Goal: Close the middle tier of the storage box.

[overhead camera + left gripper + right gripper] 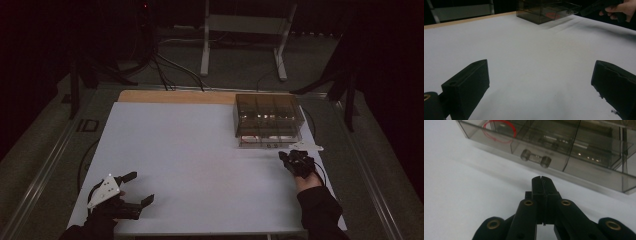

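Right gripper (541,180): jaws pressed together, nothing between them, tips just short of the drawer handle (535,158)
Left gripper (137,189): jaws spread wide, holding nothing, over the table (190,165) near its near left corner
Drawer box (267,119): clear smoked plastic, at the table's far right corner, drawers closed
Right hand (302,167): by the table's right edge, just before the box

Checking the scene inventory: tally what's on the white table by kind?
Claws: 2, left claw open, right claw shut with nothing between its jaws
Clear smoky drawer box: 1
Drawer handle seen in the right gripper view: 1
Total: 4
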A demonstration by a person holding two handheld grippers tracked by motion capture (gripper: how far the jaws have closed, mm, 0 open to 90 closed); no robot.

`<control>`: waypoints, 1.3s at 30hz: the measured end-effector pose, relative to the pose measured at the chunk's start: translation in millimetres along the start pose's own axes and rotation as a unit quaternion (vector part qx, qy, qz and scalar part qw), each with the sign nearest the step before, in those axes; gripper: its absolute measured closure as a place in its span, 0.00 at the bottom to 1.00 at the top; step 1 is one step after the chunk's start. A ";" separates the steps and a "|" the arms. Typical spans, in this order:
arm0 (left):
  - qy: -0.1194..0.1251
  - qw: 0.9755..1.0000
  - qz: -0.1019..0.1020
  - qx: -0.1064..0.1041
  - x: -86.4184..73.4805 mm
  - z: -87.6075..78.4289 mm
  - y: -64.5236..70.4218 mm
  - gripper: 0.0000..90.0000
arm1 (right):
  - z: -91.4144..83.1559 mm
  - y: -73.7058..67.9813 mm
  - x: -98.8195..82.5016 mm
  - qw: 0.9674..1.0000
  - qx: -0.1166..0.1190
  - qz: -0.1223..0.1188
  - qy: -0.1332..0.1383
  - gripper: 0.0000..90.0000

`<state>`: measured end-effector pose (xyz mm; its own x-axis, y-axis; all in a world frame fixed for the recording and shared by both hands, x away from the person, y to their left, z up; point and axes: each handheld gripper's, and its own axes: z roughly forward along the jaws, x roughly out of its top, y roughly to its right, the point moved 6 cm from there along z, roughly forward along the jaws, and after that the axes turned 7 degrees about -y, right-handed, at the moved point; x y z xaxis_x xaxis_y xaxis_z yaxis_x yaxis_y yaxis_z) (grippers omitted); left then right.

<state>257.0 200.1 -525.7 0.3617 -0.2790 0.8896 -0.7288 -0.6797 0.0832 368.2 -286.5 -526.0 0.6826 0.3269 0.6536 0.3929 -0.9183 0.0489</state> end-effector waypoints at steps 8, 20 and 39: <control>-0.002 1.000 -0.001 -0.001 -0.9 0.2 0.4 0.04 | 1.9 5.0 4.1 1.000 -0.002 0.007 0.006 1.00; -0.002 1.000 -0.002 -0.001 -1.1 -0.1 0.2 0.04 | 8.2 9.9 13.1 1.000 -0.014 0.012 0.011 1.00; -0.004 1.000 -0.001 -0.001 -1.7 -0.2 0.1 0.04 | 18.5 15.1 14.2 1.000 -0.021 0.012 0.004 1.00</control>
<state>256.2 200.6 -527.1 0.3678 -0.2826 0.8859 -0.7293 -0.6788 0.0862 395.2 -291.6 -529.9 0.6861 0.3025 0.6617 0.3501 -0.9345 0.0642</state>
